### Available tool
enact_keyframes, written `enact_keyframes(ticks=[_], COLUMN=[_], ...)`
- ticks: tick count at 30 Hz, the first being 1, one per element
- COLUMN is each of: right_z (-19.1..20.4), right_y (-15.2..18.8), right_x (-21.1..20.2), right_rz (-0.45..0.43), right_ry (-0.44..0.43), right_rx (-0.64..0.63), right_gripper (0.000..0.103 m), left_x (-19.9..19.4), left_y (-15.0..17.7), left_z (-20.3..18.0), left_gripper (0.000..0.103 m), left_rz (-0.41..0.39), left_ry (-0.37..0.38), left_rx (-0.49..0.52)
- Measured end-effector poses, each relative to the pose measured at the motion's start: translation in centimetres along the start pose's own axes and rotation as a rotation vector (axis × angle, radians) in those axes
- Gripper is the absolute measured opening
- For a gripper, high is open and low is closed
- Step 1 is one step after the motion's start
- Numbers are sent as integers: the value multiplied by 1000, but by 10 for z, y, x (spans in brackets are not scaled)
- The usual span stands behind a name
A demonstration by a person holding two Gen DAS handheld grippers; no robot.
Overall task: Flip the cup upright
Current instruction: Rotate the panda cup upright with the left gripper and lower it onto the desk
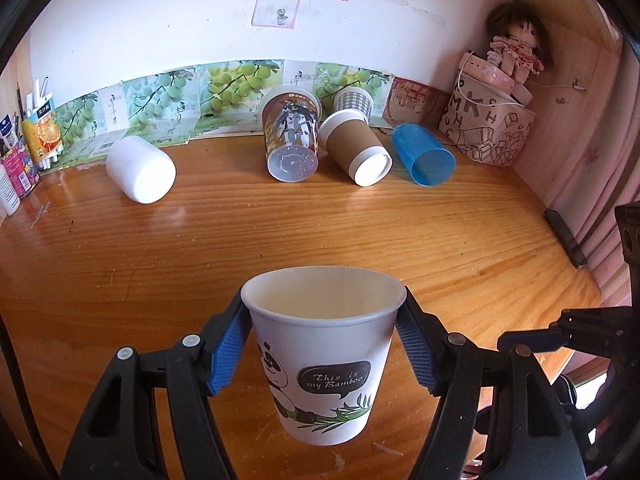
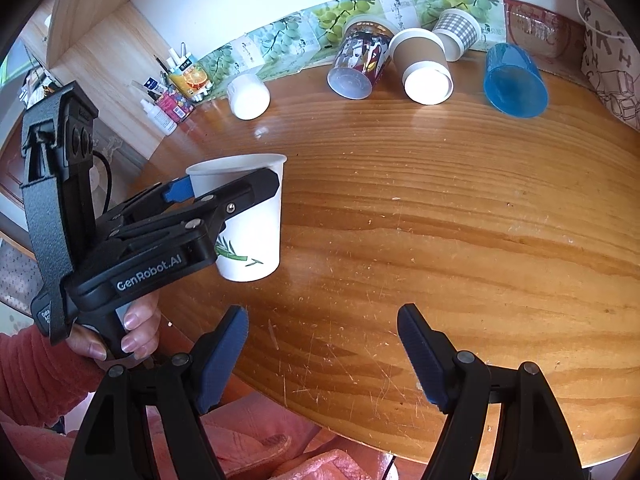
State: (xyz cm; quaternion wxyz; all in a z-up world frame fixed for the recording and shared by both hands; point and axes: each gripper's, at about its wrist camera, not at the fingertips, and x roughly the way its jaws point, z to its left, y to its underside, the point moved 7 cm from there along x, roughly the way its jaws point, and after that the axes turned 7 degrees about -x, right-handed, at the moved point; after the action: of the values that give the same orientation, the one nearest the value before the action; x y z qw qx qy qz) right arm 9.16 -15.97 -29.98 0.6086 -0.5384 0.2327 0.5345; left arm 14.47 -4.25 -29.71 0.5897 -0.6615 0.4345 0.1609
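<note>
Panda paper cup point(image 1: 322, 354): white, printed with a panda, bamboo and the words "This is my Bamboo". Upright, mouth up, interior pale and bare as far as seen.

Cups lying on their sides, far ahead of the left claw point(image 1: 322, 340), along the back edge of the worktop point(image 1: 280, 232):
- white cup point(image 1: 141, 170), ahead and to the left, closed base toward the camera;
- clear printed cup point(image 1: 291, 138), straight ahead, base toward the camera;
- brown-sleeved paper cup point(image 1: 354, 150), just right of it, touching or nearly so;
- grey checked cup point(image 1: 352, 103), behind the brown one;
- blue translucent cup point(image 1: 424, 156), furthest right, nothing visible inside.

Surface and room: scratched, glossy wooden worktop; white wall with a strip of grape-print cartons point(image 1: 224, 88) at its foot. Bottles and cartons point(image 1: 24, 148) ahead at far left; lettered fabric bag point(image 1: 486, 128) with a doll point(image 1: 516, 48) on top ahead at far right.

Left claw: blue pads point(image 1: 228, 354) pinch the panda paper cup just under its rim, one on each side, the cup sitting between them with its body hanging below. The right wrist view shows its base over the worktop's near edge; contact with the wood cannot be told.

Right claw point(image 2: 322, 354): spread wide, nothing between its pads, over the near worktop edge, with the panda cup ahead and to its left.
</note>
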Motion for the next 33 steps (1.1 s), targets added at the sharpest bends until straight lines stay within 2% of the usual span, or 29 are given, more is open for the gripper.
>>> enact_keyframes(ticks=[6, 13, 21, 28, 33], right_z=[0, -1, -5, -8, -9], right_y=[0, 0, -1, -2, -2], right_x=[1, 0, -3, -4, -3], right_rz=[1, -6, -17, -19, -17], right_ry=[-2, -1, -1, -1, -1], right_rx=[-5, -2, 8, 21, 26], right_gripper=[78, 78, 78, 78, 78], left_x=[-4, -10, -12, -11, -10], left_y=[4, -17, -27, -28, -27], left_z=[-1, -2, -6, -12, -10], left_gripper=[73, 74, 74, 84, 84], left_rz=[4, -60, -67, -52, -39], left_ry=[-14, -16, -3, 12, 14], left_rx=[8, -3, 3, 7, -28])
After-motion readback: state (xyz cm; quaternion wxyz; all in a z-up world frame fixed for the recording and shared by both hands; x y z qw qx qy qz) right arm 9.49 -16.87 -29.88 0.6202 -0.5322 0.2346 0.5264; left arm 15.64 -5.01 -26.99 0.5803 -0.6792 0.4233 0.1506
